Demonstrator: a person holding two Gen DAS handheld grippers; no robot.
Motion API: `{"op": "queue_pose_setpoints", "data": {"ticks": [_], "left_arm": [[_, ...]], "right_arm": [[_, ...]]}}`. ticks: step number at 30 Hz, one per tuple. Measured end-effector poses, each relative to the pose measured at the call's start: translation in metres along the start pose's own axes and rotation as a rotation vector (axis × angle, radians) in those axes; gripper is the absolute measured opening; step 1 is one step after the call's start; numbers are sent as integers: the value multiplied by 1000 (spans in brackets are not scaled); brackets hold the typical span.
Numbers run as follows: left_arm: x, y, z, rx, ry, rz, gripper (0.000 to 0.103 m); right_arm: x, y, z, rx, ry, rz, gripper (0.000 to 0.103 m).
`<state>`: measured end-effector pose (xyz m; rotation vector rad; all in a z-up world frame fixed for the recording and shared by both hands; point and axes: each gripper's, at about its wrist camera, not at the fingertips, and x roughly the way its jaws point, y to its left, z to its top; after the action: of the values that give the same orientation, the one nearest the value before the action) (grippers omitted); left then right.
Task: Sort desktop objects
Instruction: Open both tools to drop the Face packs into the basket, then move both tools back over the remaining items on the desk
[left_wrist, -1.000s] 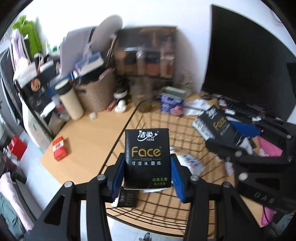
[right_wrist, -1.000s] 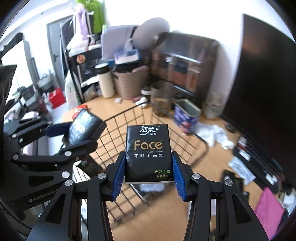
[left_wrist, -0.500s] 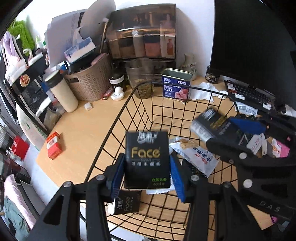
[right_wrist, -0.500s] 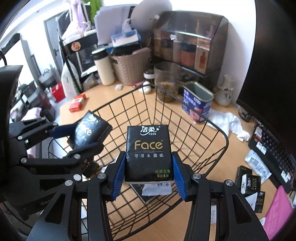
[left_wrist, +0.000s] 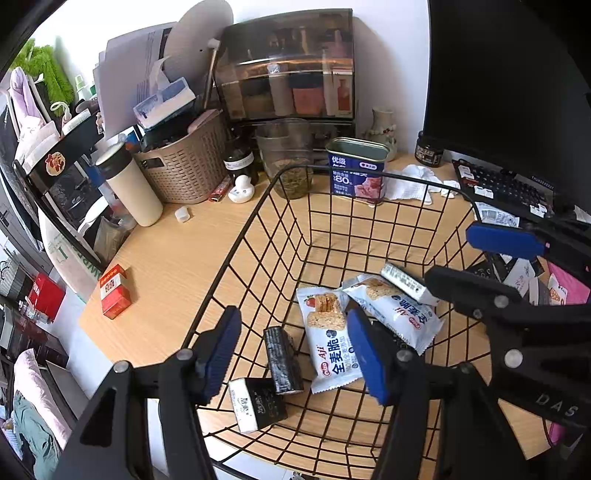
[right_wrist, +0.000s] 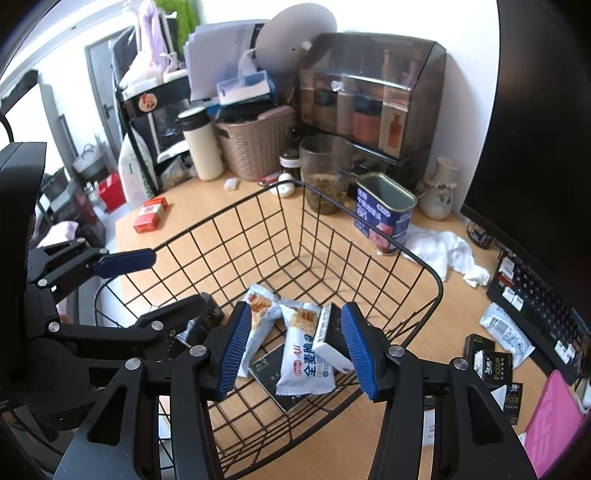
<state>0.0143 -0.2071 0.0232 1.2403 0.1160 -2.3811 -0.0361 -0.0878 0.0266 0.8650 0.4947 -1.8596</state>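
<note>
My left gripper (left_wrist: 293, 354) hangs over the black wire basket (left_wrist: 236, 251), its jaws opening with nothing pressed between the blue pads. The black Face tissue pack (left_wrist: 280, 360) it held lies on edge on the basket floor, beside another black pack (left_wrist: 256, 404) and two white snack packets (left_wrist: 328, 339). My right gripper (right_wrist: 297, 347) is also over the basket (right_wrist: 424, 266), jaws opening. Its tissue pack (right_wrist: 332, 338) lies tilted on the snack packets (right_wrist: 306, 354), just inside the right pad. Each gripper shows at the edge of the other's view.
A blue luncheon-meat can (left_wrist: 356, 170), a glass jar and a woven basket (left_wrist: 184, 162) stand behind the wire basket. A red box (left_wrist: 114, 291) lies on the desk at left. Right of the basket are crumpled tissue, a keyboard (left_wrist: 509, 184), more black tissue packs (right_wrist: 491, 365) and a pink item.
Both grippers sank toward the basket and let go of their black tissue packs, which dropped onto the basket floor. Both pairs of jaws stand wider than before.
</note>
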Motion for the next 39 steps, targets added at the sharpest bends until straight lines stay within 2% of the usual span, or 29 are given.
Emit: {"op": "queue_pose_setpoints", "data": {"ticks": [9, 13, 15, 20, 22, 25, 29, 31, 35, 39], "left_arm": [[1, 0, 0, -5, 4, -3, 66], [-5, -3, 1, -10, -3, -31, 67], [-11, -11, 1, -5, -18, -66, 75], [-29, -56, -7, 84, -41, -167, 76], [-36, -80, -12, 138, -48, -208, 79], [-46, -119, -17, 206, -51, -310, 82], [-46, -168, -24, 242, 19, -524, 84], [-38, -190, -29, 249, 62, -585, 85], [-12, -225, -38, 261, 135, -568, 85], [16, -251, -51, 277, 216, -556, 85]], "right_arm": [[-2, 2, -1, -4, -4, -10, 51], [-9, 1, -2, -2, -6, -2, 51], [-20, -4, -8, 8, -19, -5, 51], [-51, -31, -42, 46, -29, -65, 53], [-69, -51, -61, 76, -29, -116, 55], [-96, -84, -91, 142, -42, -198, 61], [-115, -120, -127, 216, -22, -253, 73], [-117, -135, -145, 245, 12, -275, 75], [-116, -163, -183, 316, 68, -293, 75], [-108, -186, -216, 349, 131, -350, 75]]}}
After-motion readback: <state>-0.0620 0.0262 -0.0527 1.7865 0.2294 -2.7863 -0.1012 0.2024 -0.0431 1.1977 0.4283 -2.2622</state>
